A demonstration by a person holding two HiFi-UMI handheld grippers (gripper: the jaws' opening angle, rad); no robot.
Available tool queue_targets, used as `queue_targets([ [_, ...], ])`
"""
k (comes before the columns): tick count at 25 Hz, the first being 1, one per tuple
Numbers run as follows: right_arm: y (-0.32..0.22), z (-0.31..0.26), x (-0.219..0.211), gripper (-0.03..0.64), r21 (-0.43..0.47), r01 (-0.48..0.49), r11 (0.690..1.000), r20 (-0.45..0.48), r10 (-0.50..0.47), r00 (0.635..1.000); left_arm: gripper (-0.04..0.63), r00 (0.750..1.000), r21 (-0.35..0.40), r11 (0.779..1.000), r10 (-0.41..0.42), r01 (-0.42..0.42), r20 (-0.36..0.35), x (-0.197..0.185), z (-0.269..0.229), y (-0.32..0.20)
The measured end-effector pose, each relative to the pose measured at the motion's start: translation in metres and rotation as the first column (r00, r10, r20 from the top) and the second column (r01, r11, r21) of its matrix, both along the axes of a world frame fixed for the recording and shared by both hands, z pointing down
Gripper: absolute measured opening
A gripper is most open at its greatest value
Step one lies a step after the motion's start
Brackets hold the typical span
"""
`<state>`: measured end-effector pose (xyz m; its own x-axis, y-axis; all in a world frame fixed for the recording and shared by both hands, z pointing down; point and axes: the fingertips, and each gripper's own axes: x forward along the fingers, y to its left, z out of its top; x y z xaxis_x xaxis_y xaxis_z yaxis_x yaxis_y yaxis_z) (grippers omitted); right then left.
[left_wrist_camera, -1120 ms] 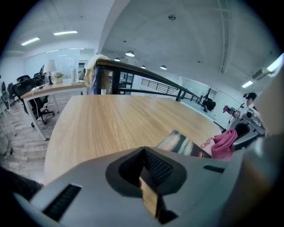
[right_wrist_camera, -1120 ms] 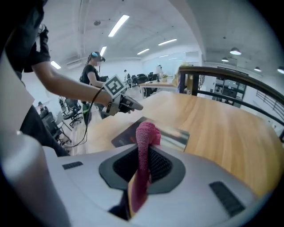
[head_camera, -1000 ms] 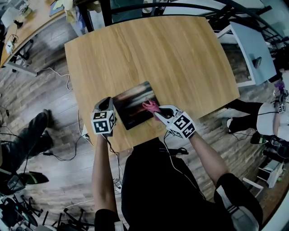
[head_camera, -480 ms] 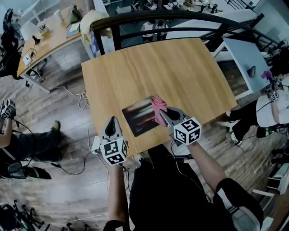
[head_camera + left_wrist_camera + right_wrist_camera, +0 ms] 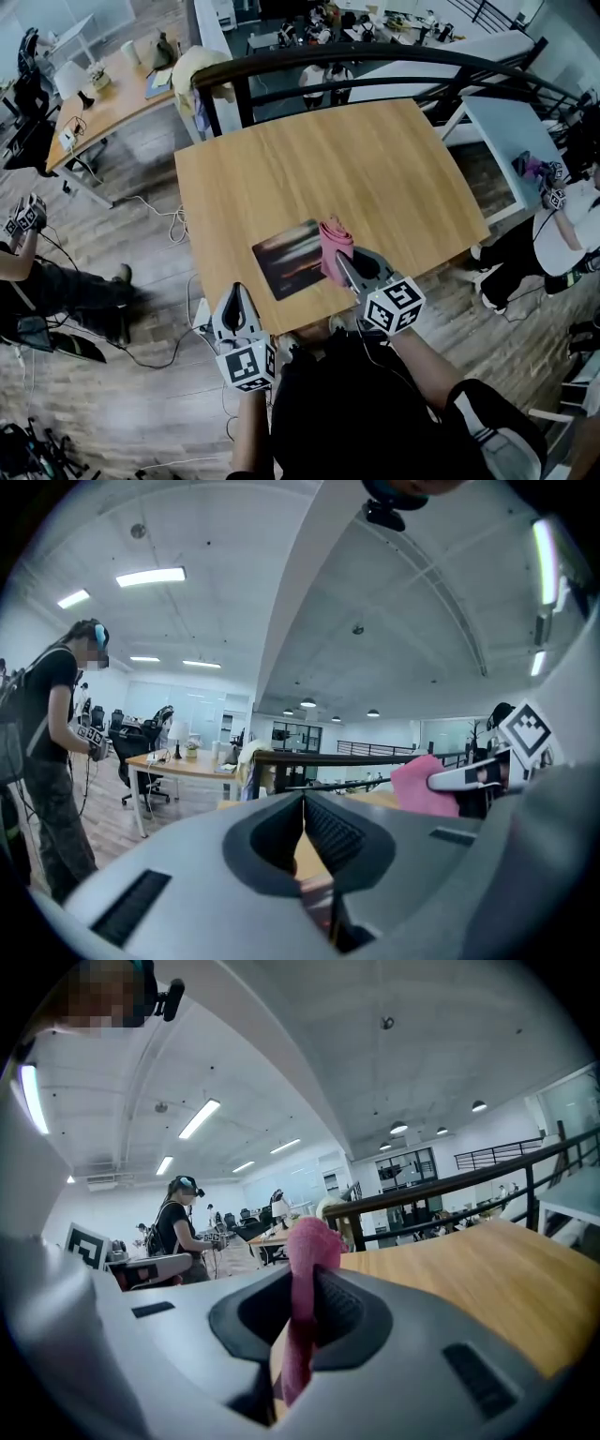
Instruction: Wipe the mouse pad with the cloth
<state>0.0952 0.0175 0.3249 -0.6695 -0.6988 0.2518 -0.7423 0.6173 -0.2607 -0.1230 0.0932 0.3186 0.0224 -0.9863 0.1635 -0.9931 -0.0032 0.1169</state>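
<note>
Pinching pink cloth (image 5: 334, 246), R gripper (image 5: 343, 263) sits at mouse pad (image 5: 286, 258) edge; L gripper (image 5: 237, 294) closed, empty.

Bench (image 5: 375, 159): light wood.
Mouse pad (image 5: 286, 260): dark, lying flat near the front edge.
Cloth (image 5: 335, 246): pink, bunched, over the mouse pad's right edge.
Right claw (image 5: 343, 262): tips at the cloth's near end.
Left claw (image 5: 237, 294): at the front-left corner, apart from the mouse pad.

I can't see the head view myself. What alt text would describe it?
Seen from above, the right gripper holds a pink cloth upright at the right edge of a dark mouse pad on a wooden table. The left gripper is closed by the table's front edge.
</note>
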Motion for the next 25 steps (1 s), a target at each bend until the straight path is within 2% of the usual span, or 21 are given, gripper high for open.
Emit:
queue_targets([
  [6,0.008,-0.001,0.012,0.055,0.031,0.042,0.999,-0.002,-0.042,0.999,0.023,1.0,0.005,1.0,-0.022,0.022,-0.021,0.037,-0.008,0.009],
  [14,0.014,0.005,0.036,0.055,0.022,0.026,0.999,0.022,-0.027,0.999,0.024,0.998,0.032,0.997,-0.064,0.064,-0.005,0.073,-0.022,0.005],
  [25,0.018,0.005,0.039,0.055,0.033,0.07,0.997,0.011,-0.071,0.997,0.023,0.996,0.032,0.996,-0.086,0.085,0.006,0.086,-0.02,0.009],
])
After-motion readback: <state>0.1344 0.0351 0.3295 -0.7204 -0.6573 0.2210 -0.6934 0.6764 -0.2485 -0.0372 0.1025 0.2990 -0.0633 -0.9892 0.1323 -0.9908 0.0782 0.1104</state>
